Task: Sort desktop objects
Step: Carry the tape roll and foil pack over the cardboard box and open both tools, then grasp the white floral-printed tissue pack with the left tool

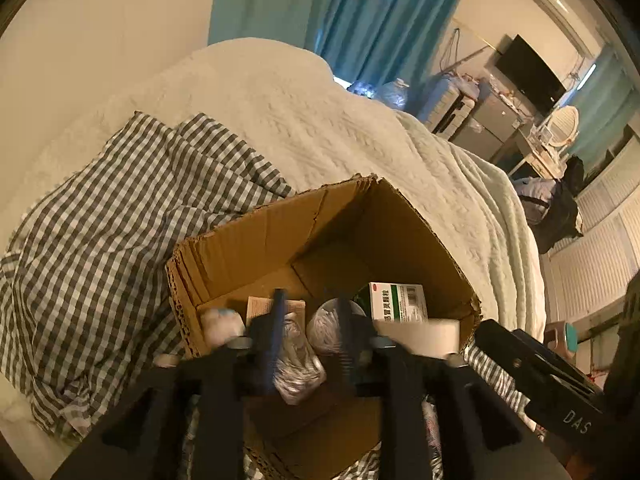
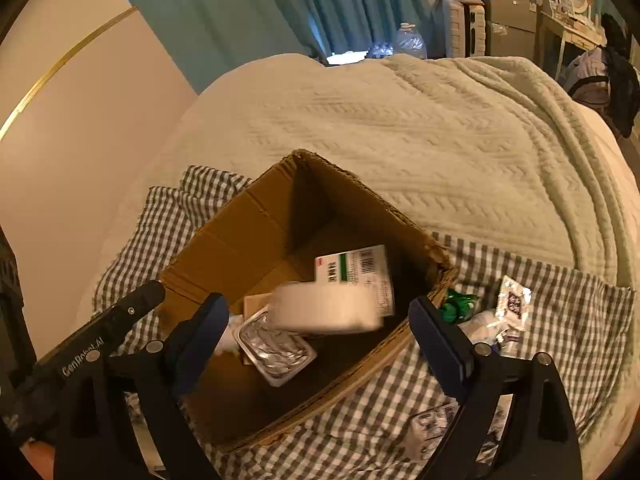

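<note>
An open cardboard box [image 1: 256, 236] [image 2: 248, 236] sits on a grey checked cloth on the bed. Inside lie a white and green medicine box [image 1: 398, 302] [image 2: 354, 268], a silver foil tray [image 1: 298, 364] [image 2: 276, 354] and a small tan carton [image 1: 260, 308]. A blurred white roll [image 2: 326, 308] [image 1: 420, 334] is in the air just above the box, between my right gripper's spread fingers and touching neither. My right gripper [image 2: 320, 324] is open over the box. My left gripper [image 1: 310, 320] is open over the box's near edge, fingers on either side of the foil tray.
Beside the box on the checked cloth [image 2: 560, 320] lie a green wrapped item [image 2: 458, 306], a silver sachet [image 2: 514, 304] and more small packets [image 2: 432, 424]. A cream blanket [image 2: 440, 140] covers the bed behind. Furniture stands at the far right.
</note>
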Demonstrator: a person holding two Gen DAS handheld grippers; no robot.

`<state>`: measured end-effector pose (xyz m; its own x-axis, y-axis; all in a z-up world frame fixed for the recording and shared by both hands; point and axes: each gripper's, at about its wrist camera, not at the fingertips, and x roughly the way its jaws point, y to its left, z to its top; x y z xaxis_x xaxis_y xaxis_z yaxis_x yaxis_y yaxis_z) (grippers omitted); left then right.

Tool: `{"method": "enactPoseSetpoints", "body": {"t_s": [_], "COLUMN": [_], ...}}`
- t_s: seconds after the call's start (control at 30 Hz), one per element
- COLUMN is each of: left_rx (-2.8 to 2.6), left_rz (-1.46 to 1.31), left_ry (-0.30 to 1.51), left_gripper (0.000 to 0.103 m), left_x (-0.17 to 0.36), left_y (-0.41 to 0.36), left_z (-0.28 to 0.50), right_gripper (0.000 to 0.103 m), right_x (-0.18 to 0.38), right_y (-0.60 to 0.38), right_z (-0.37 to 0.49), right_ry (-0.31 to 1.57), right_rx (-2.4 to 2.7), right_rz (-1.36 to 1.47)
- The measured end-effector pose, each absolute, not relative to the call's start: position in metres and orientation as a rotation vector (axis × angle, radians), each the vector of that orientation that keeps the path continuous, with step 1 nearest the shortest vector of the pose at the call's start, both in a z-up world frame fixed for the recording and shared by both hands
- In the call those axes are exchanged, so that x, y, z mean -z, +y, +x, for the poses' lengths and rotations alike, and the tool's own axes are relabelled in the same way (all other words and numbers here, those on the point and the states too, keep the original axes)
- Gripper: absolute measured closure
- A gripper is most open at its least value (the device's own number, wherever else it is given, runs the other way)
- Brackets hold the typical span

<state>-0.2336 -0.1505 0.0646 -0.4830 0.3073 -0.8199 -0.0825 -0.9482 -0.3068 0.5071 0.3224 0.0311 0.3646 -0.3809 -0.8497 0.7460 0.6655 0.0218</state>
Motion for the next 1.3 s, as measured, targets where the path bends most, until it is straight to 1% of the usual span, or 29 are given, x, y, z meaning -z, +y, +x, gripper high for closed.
{"method": "enactPoseSetpoints", "body": {"t_s": [0.03,0.1,0.17,0.23,0.3,0.4,0.5,0.53,0.6,0.77,0.83,1.03,1.2,1.3], "left_rx": [-2.507,-2.512,-2.505,-2.502,-2.498,-2.479,-2.432,-2.420,-2.386,-2.288,-2.256,-2.213,-2.146,-2.128], "left_rz": [-1.442,-1.412,-1.385,-1.362,-1.343,-1.346,-1.350,-1.344,-1.353,-1.456,-1.499,-1.652,-1.764,-1.757], "left_ry": [-0.324,-0.278,-0.216,-0.181,-0.157,-0.156,-0.206,-0.222,-0.221,-0.121,-0.123,-0.092,-0.260,-0.289], "left_gripper": [0.055,0.053,0.050,0.041,0.037,0.036,0.035,0.034,0.031,0.031,0.031,0.031,0.031,0.031], "left_x": [-0.066,-0.072,-0.078,-0.082,-0.085,-0.082,-0.069,-0.063,-0.048,0.006,0.026,0.086,0.119,0.124], "left_y": [-0.148,-0.139,-0.126,-0.116,-0.103,-0.083,-0.062,-0.056,-0.042,-0.003,0.003,0.008,0.006,0.016], "left_z": [-0.231,-0.223,-0.213,-0.202,-0.187,-0.166,-0.140,-0.130,-0.114,-0.077,-0.066,-0.061,-0.069,-0.073], "right_gripper": [0.011,0.011,0.011,0.011,0.011,0.011,0.011,0.011,0.011,0.011,0.011,0.010,0.010,0.010], "right_x": [-0.035,-0.044,-0.056,-0.064,-0.075,-0.087,-0.094,-0.095,-0.092,-0.079,-0.070,-0.050,-0.034,-0.012], "right_y": [0.323,0.323,0.323,0.321,0.321,0.319,0.318,0.318,0.314,0.301,0.297,0.286,0.277,0.272], "right_z": [0.504,0.495,0.479,0.465,0.442,0.412,0.372,0.360,0.331,0.269,0.253,0.232,0.241,0.250], "right_ry": [0.943,0.941,0.933,0.924,0.921,0.926,0.937,0.942,0.961,0.992,1.017,1.078,1.092,1.140], "right_rx": [0.765,0.782,0.800,0.817,0.835,0.865,0.901,0.912,0.935,0.993,1.000,0.998,0.957,0.923], "right_rz": [0.428,0.396,0.371,0.368,0.358,0.333,0.311,0.311,0.332,0.417,0.428,0.415,0.433,0.429]}}
